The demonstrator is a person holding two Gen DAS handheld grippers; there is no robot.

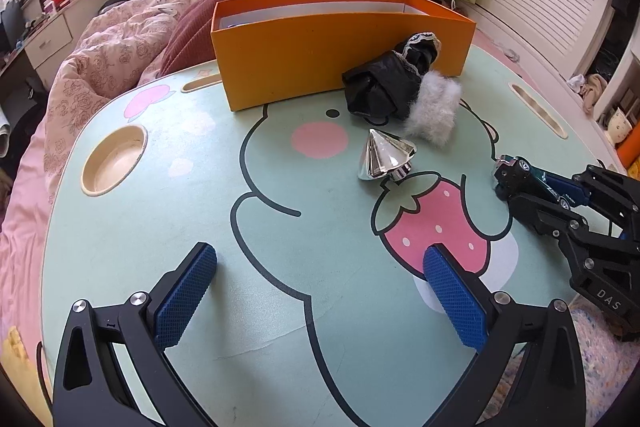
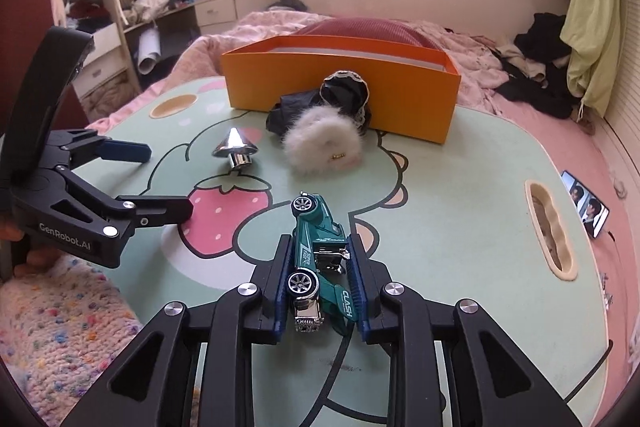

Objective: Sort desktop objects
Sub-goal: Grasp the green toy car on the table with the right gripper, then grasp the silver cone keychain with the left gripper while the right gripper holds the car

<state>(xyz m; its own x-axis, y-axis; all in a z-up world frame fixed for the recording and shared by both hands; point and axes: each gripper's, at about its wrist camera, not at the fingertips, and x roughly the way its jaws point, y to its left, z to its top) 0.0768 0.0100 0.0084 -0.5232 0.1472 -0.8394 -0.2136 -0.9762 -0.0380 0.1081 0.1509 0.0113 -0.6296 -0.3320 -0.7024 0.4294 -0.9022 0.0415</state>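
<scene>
Sorting looks barely begun, as far as can be judged. The right tool point(image 2: 320, 267) is closed on a green toy car point(image 2: 320, 247), which lies on its side between the blue pads, low over the surface point(image 2: 460, 195) near its front edge and well short of the orange box point(image 2: 340, 83). The left tool point(image 1: 320, 291) stands wide open with nothing between its pads, above the strawberry print. Three things are still loose on the surface: a silver cone point(image 1: 386, 157) near the middle, a white fluffy piece point(image 1: 434, 109) and a black cloth bundle point(image 1: 384, 83), the last two touching each other just in front of the box. The bundle seems to lean on the box wall. The box shows a pale lining inside; whether anything already lies in it cannot be told. Probably the car goes to the box next, then the other three. Readable writing: "CLASH" and "SUPER FAST" on the car, "GenRobot.AI" on the left tool's body, "DAS" on the right tool's body.
</scene>
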